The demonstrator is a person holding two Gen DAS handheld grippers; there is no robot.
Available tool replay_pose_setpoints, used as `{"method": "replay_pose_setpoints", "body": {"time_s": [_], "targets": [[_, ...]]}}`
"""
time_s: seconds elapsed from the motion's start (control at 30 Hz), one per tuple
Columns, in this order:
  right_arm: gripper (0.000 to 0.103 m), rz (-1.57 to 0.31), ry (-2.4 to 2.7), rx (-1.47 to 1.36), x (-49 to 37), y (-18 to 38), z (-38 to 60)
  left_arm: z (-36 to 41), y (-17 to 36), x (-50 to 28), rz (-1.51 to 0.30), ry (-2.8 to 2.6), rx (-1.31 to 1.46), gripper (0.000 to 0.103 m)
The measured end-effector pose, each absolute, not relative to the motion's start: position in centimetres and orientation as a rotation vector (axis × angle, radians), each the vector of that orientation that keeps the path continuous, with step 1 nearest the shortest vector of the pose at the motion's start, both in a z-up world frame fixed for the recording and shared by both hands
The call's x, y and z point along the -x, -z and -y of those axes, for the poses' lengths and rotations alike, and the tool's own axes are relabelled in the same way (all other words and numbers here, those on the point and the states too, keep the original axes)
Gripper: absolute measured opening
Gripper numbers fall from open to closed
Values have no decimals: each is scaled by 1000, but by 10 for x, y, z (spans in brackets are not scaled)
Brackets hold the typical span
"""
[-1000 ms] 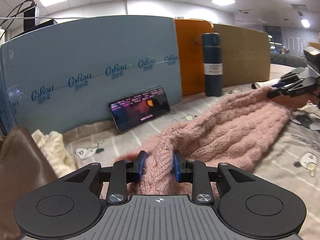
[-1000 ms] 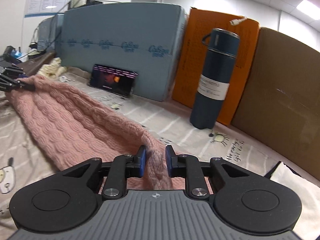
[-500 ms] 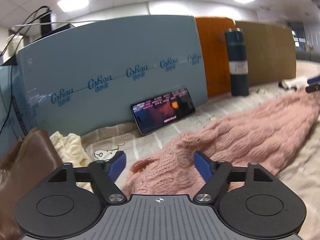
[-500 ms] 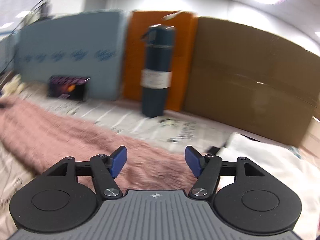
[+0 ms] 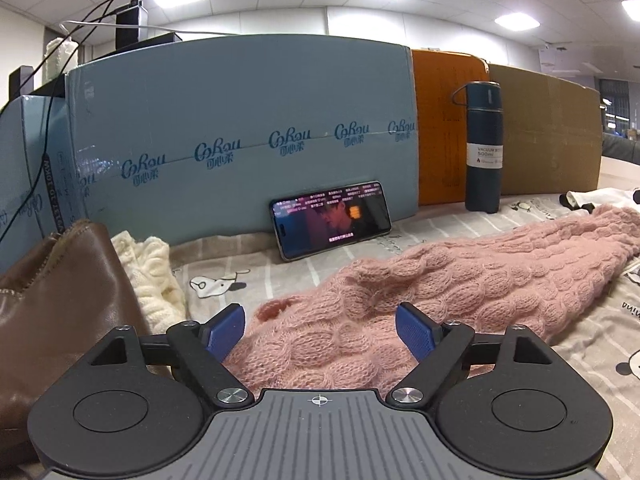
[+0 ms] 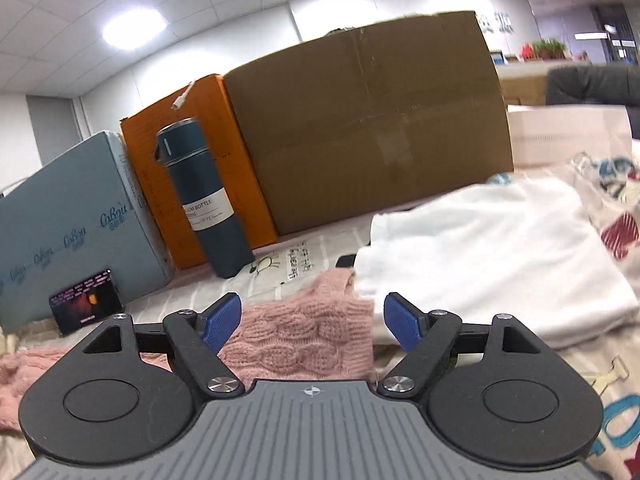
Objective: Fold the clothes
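— Both grippers have let go since a second ago: the left gripper (image 5: 320,330) and the right gripper (image 6: 312,322) were each pinched on the pink knit sweater (image 5: 460,276), and their jaws have just been opening. Now they stand wide, the knit lying loose between the blue pads (image 5: 224,328) with nothing pressing on it.

— Where does the sweater lie?

— Flat on the printed sheet (image 5: 580,344), in a long band in front of the dark blue flask (image 5: 482,148). One end is bunched at the left gripper, near the propped phone (image 5: 332,218); the other end runs past the flask and just meets the folded white garment (image 6: 480,248), under the right gripper.

— How would it handle?

— Probably light and very soft, a chunky cable knit that sags and stretches instead of holding a crease. Likely not slippery; the fuzzy yarn should catch the pads, though it could snag.

— And the hold?

— Best at the two ends, pinching through both layers at the edge, not a single loose loop.
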State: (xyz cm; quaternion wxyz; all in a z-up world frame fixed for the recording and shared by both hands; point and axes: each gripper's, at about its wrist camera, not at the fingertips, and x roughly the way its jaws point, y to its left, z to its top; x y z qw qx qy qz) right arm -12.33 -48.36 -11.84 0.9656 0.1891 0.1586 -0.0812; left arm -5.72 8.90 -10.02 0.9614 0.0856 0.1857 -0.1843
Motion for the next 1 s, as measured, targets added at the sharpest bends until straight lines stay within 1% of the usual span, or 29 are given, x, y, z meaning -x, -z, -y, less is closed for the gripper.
{"method": "replay_pose_setpoints", "body": {"time_s": [0.17, 0.23, 0.27, 0.3, 0.33, 0.37, 0.4, 0.47, 0.5, 0.53, 0.6, 0.63, 0.7, 0.77, 0.87, 1.0], "targets": [[76, -380, 184, -343, 112, 123, 480, -91, 103, 53, -402, 378, -157, 85], [62, -411, 202, -327, 107, 128, 479, -91, 103, 53, -407, 382, -155, 85], [48, -427, 212, -319, 105, 130, 478, -91, 104, 52, -409, 384, -155, 85], [40, -441, 220, -310, 102, 132, 477, -91, 104, 53, -409, 387, -158, 85], [34, -441, 227, -295, 102, 132, 476, -90, 104, 53, -409, 390, -160, 85], [19, -441, 233, -279, 101, 132, 474, -90, 104, 53, -410, 393, -162, 85], [14, -440, 238, -264, 100, 131, 473, -89, 104, 53, -410, 396, -164, 84], [13, -406, 242, -212, 103, 126, 467, -89, 104, 54, -406, 403, -165, 81], [12, -382, 245, -169, 103, 121, 462, -89, 104, 54, -405, 407, -164, 63], [12, -359, 247, -128, 103, 115, 457, -89, 104, 54, -408, 410, -162, 38], [12, -319, 235, -85, 100, 102, 451, -91, 104, 51, -417, 411, -146, 20], [12, -299, 234, -71, 97, 96, 449, -93, 103, 51, -414, 415, -131, 14], [12, -261, 232, -44, 91, 83, 445, -97, 101, 52, -384, 404, -119, 11], [12, -229, 238, -23, 84, 75, 442, -99, 98, 54, -344, 379, -119, 6], [12, -225, 241, -5, 73, 71, 441, -103, 97, 50, -345, 365, -96, 6], [12, -324, 262, -15, 54, 85, 448, -101, 98, 43, -376, 365, -101, 6]]}}
